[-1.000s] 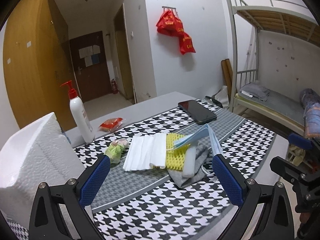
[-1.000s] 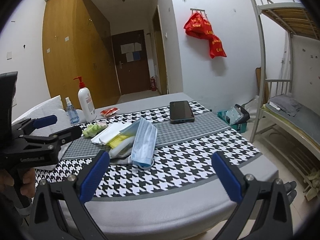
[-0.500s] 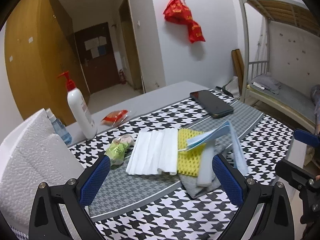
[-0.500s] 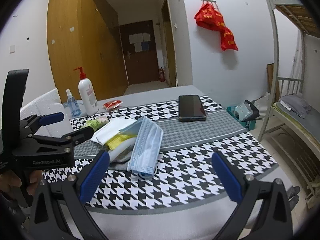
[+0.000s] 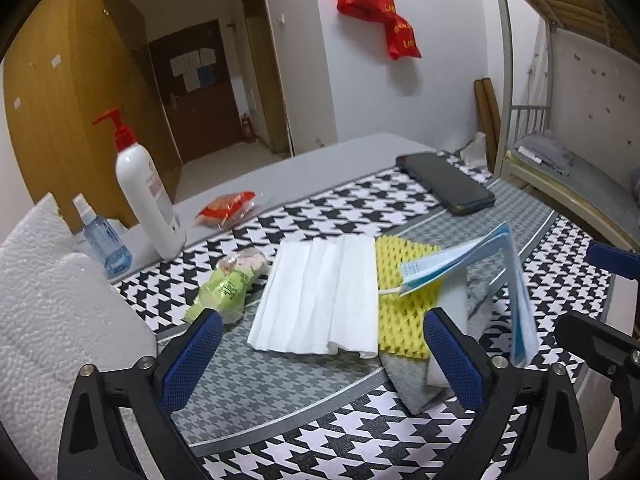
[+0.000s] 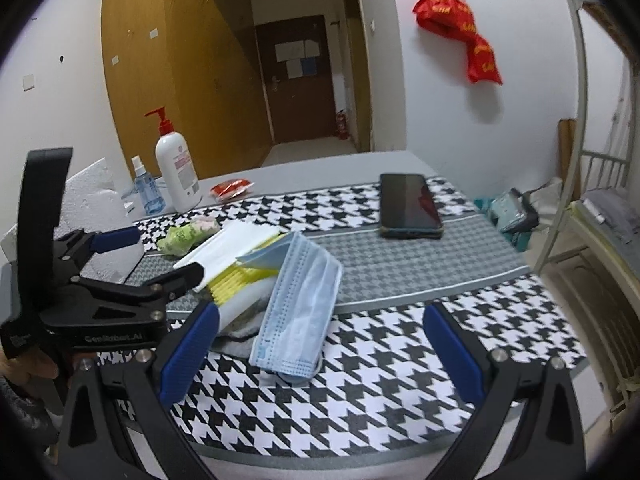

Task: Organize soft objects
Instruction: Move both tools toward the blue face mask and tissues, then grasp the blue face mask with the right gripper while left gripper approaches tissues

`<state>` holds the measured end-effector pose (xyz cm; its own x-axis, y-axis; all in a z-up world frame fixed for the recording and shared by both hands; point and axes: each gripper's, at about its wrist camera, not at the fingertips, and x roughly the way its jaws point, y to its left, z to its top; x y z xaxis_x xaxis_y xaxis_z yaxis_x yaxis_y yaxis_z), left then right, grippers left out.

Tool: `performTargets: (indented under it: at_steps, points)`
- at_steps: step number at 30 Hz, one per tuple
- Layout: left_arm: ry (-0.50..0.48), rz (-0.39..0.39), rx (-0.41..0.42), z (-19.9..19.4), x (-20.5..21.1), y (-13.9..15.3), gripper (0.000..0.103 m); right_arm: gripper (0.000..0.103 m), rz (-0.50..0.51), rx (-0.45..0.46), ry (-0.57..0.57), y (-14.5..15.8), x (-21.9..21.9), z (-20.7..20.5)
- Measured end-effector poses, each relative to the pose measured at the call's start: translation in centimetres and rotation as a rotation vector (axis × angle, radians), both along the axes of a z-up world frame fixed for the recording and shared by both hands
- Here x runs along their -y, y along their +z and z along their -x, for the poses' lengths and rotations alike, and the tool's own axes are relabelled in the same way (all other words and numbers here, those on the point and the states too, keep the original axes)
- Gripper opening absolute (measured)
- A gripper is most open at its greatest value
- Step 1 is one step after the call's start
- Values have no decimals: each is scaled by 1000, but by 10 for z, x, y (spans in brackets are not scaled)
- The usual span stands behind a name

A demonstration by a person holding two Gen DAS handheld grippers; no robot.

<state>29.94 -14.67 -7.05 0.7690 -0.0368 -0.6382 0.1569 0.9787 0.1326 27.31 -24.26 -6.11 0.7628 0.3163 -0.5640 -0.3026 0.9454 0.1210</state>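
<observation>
A pile of soft things lies on the houndstooth cloth (image 5: 320, 432): a white folded tissue stack (image 5: 320, 300), a yellow mesh cloth (image 5: 404, 320), a grey cloth (image 5: 416, 388) underneath, and a blue face mask (image 6: 300, 312) draped over the pile's right side, also in the left wrist view (image 5: 516, 280). A green wrapped packet (image 5: 224, 288) lies to the left. My left gripper (image 5: 320, 364) is open and empty, just short of the tissue stack. My right gripper (image 6: 320, 352) is open and empty, near the mask's lower edge.
A white pump bottle (image 5: 144, 188), a small blue spray bottle (image 5: 102, 236) and a red snack packet (image 5: 228, 210) stand at the back left. A black phone (image 6: 408, 206) lies at the back right. White foam blocks (image 5: 48, 320) sit at left. A bunk bed (image 5: 580, 160) stands right.
Both grippers have moved forward, closer to the pile, which now looms larger in both views. Nothing on the table has moved.
</observation>
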Motion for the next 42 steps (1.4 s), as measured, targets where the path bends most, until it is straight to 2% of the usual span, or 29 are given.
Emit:
performTargets:
  at_steps: [5, 8, 16, 23, 25, 28, 31, 38, 40, 42]
  points:
    - [13, 4, -9, -7, -2, -5, 95, 103, 8, -29, 24, -6, -5, -9]
    - [15, 32, -34, -11, -8, -9, 92, 103, 6, -38, 38, -7, -8, -13]
    - [17, 49, -99, -24, -12, -23, 79, 103, 7, -61, 48, -11, -10, -21]
    - [-18, 113, -158, -32, -14, -31, 45, 103, 26, -67, 63, -14, -14, -26]
    - [-40, 142, -166, -32, -15, -31, 28, 103, 30, -73, 63, -16, -16, -28]
    - [-47, 149, -153, -30, -15, -30, 12, 103, 28, -79, 65, -17, -16, -29]
    - [-78, 170, -147, -27, -14, -27, 8, 103, 37, -81, 59, -17, -17, -31]
    - [-129, 208, -108, -13, -16, -17, 8, 103, 22, -88, 31, -14, -15, -36]
    - [-132, 210, -102, -10, -18, -17, 8, 97, 38, -89, 25, -14, -17, -37]
    - [-132, 208, -101, -9, -19, -16, 8, 81, 49, -96, 32, -15, -21, -38]
